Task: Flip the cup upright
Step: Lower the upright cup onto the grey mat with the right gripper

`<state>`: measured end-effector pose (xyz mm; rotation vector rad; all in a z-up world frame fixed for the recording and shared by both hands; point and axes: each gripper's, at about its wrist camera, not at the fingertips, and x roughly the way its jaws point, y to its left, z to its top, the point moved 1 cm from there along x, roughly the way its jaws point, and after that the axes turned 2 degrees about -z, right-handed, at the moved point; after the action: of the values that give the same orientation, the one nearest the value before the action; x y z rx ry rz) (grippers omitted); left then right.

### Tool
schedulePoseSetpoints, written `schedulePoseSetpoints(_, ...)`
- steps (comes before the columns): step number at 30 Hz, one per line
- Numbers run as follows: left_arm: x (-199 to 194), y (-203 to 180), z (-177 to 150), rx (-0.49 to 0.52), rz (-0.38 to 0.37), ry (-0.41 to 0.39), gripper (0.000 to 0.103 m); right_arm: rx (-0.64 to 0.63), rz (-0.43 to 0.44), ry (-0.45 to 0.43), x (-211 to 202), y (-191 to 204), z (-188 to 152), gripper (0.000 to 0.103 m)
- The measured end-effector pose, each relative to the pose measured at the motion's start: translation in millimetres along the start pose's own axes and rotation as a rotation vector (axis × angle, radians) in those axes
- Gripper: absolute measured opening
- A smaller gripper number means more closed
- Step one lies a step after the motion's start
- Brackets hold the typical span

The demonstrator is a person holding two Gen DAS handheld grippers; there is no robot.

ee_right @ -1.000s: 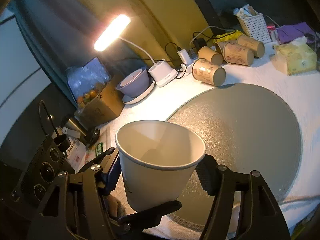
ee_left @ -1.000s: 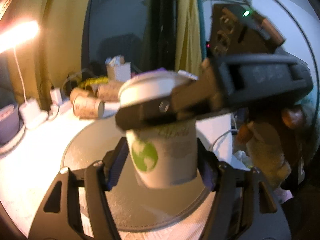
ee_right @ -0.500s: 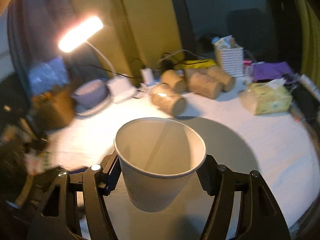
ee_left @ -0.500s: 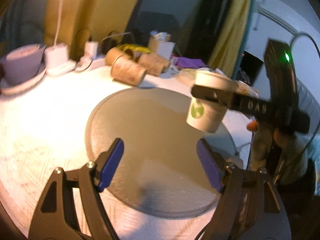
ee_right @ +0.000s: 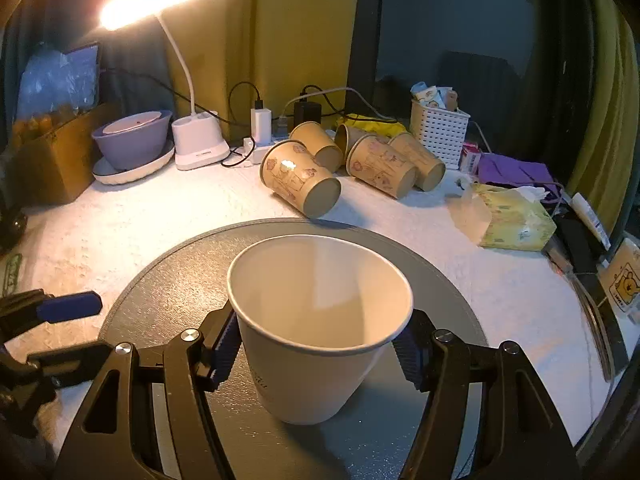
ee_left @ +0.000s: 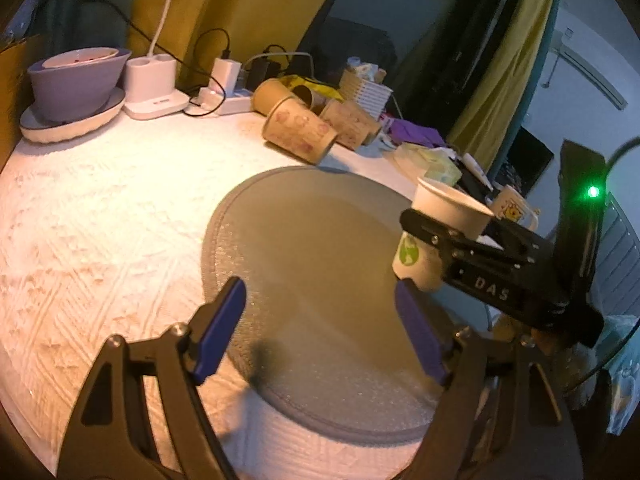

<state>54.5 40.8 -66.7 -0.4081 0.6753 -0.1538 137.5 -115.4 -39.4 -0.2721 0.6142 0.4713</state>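
Observation:
A white paper cup [ee_right: 320, 344] with a green globe print stands mouth up between the blue pads of my right gripper [ee_right: 316, 348], which is shut on it just above the round grey mat [ee_right: 160, 280]. In the left wrist view the same cup [ee_left: 436, 232] shows at the right over the mat's [ee_left: 304, 240] right edge, held by the right gripper. My left gripper [ee_left: 320, 332] is open and empty over the mat's near side; one of its blue pads [ee_right: 68, 306] shows in the right wrist view.
Several brown paper cups [ee_right: 304, 180] lie on their sides behind the mat. A lit desk lamp [ee_right: 196, 136], a purple bowl [ee_right: 132, 140], a power strip, a white basket [ee_right: 438, 132] and a tissue pack [ee_right: 512, 216] line the back and right.
My left gripper has let go of the cup and drawn back to the left. The right gripper has kept the cup and swung it, mouth up, over the mat.

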Motion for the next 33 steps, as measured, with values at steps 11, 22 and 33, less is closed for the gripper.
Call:
schedulePoseSetpoints(11,0.3,-2.5,0.2,0.013,0.000,-0.007,0.079,0.002,-0.011,0.003,-7.1,-3.6,-11.0,0.076)
schedulePoseSetpoints(22,-2.1,-10.1,-1.2,0.057,0.015,-0.025,0.079,0.032,0.011,0.003,-23.4,-9.5,-29.2,0.076)
schedulePoseSetpoints(33,-20.6,-32.2,-6.3,0.152,0.046,-0.111,0.079,0.060,0.029,0.014,-50.2,-12.4,-45.7,0.076)
